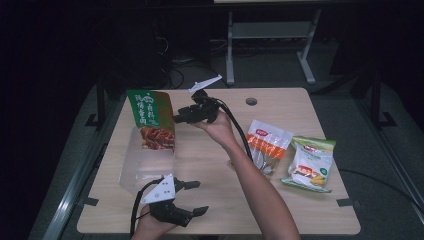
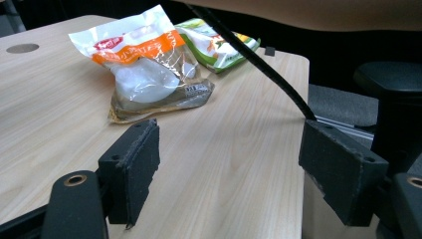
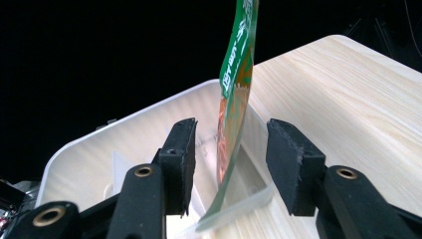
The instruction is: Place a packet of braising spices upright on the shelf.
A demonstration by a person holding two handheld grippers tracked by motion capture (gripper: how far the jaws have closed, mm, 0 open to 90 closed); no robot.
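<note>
The green packet stands on edge in the clear box, right between the spread jaws of the right claw; neither pad presses it. From above, the right claw sits just beside the packet, which leans upright in the box. The left claw rests spread near the table's front edge, gripping nothing. Its own view shows an orange-and-white bag and a green-and-white bag ahead. The wooden table stands in a dark room.
</note>
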